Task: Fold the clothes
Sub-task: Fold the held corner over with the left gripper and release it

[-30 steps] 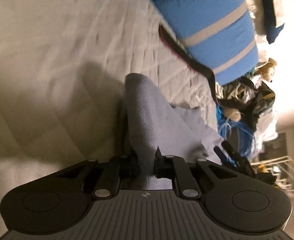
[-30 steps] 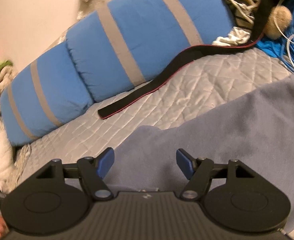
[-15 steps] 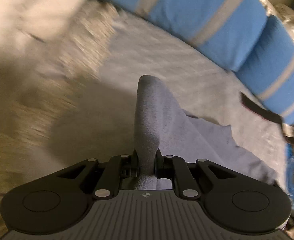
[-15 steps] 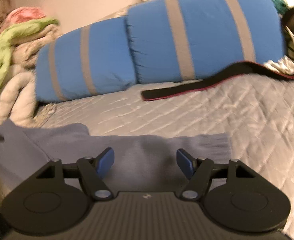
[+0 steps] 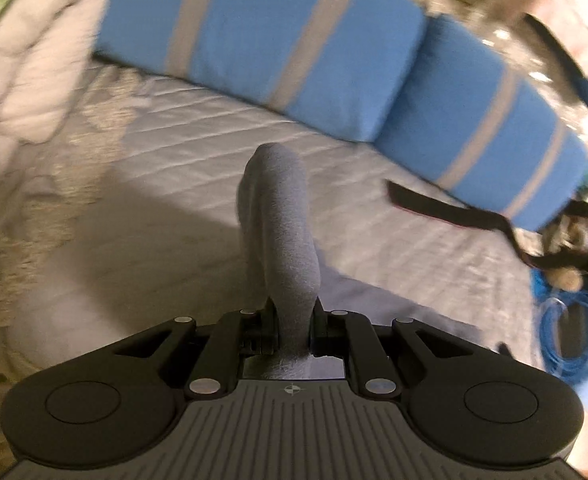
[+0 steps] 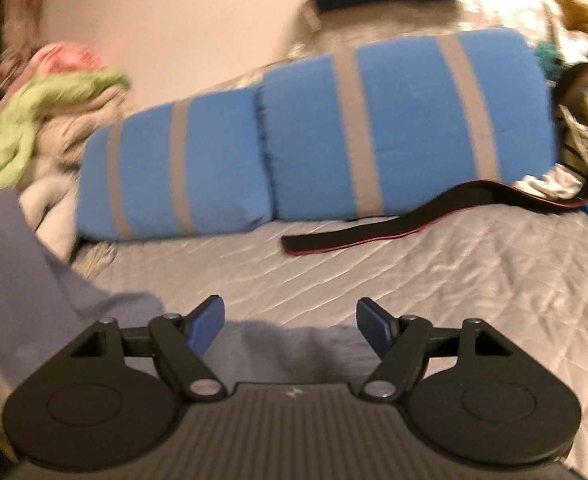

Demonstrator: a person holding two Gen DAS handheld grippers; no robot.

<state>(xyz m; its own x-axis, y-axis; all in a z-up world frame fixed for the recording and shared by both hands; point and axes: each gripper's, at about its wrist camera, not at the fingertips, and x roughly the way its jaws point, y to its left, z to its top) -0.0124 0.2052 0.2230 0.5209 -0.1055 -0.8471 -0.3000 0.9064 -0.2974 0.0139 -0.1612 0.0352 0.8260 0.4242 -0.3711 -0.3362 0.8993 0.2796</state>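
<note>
One grey garment [image 5: 282, 240], two tools, two blue pillows [image 6: 313, 136]

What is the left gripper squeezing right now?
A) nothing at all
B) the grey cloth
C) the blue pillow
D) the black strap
B: in the left wrist view the left gripper has its jaws closed on a bunched fold of the grey cloth, which stands up between them above the quilted bed cover.
</note>
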